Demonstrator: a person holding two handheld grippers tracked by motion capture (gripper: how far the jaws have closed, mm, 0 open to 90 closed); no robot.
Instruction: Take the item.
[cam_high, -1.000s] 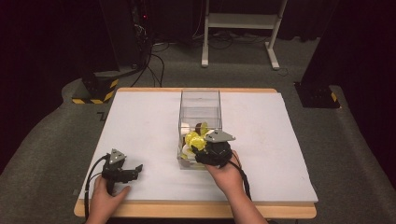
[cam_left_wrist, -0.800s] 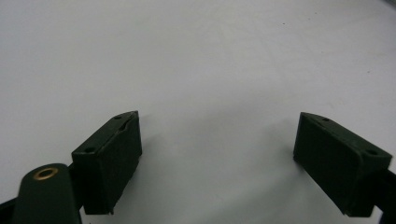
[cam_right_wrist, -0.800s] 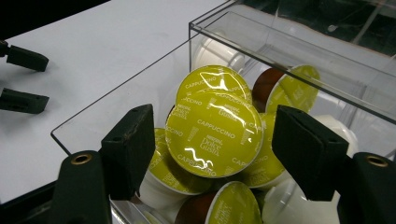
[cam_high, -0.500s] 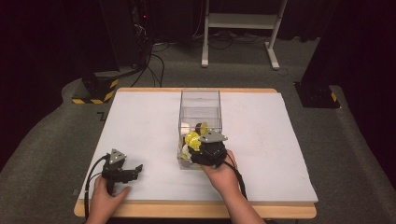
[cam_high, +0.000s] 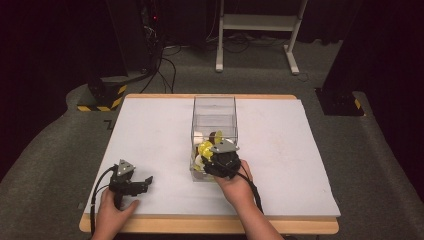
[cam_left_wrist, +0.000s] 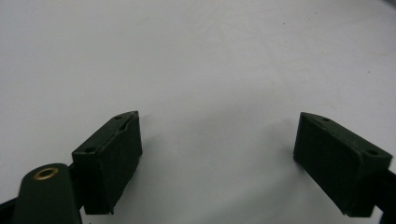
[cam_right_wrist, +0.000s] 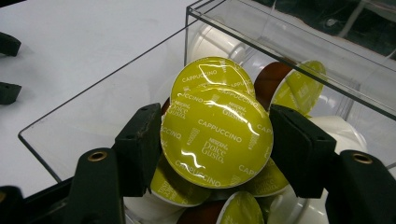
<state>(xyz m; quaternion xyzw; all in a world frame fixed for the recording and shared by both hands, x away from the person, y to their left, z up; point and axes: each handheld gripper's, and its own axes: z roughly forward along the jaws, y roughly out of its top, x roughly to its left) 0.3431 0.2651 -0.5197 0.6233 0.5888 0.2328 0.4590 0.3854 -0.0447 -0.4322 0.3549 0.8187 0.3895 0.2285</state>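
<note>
— So where does the capsule (cam_right_wrist: 215, 140) sit?
— Inside the clear box (cam_high: 214, 107), at the counter's (cam_high: 150, 130) centre; right gripper (cam_right_wrist: 215, 144) just clenched on it.
— And at eight o'clock?
— Left gripper (cam_left_wrist: 217, 154), fingers (cam_left_wrist: 109, 158) released.

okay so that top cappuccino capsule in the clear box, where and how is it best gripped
Grip the top cappuccino capsule across its round rim, coming down from above through the clear box's open top. Its foil lid faces up and its edges are free. The right gripper has just closed on it this way, jaws on opposite edges.
</note>
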